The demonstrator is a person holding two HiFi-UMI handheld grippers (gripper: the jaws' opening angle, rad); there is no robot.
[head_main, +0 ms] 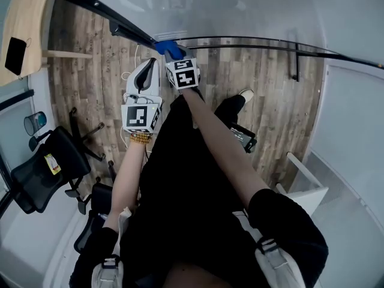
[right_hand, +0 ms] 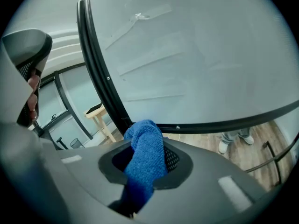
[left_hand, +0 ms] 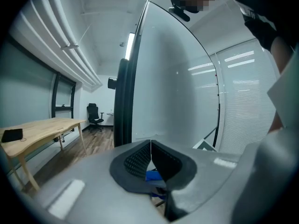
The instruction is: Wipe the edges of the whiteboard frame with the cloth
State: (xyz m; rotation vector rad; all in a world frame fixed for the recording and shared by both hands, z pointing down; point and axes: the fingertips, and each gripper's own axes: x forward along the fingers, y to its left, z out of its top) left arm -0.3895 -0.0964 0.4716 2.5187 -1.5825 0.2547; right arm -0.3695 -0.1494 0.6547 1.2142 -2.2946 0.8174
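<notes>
Office with wood floor (head_main: 90, 83). Whiteboard frame (right_hand: 96, 73): its corner lay just ahead of the right tool (right_hand: 145, 164), bottom edge running off rightward. Right tool pinched a blue cloth (right_hand: 145, 139), held at that corner. Left tool (left_hand: 151, 158): jaws together, empty, alongside.

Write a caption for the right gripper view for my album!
Right gripper, shut on a blue cloth, holds it at the corner of the black frame of the whiteboard.
</notes>
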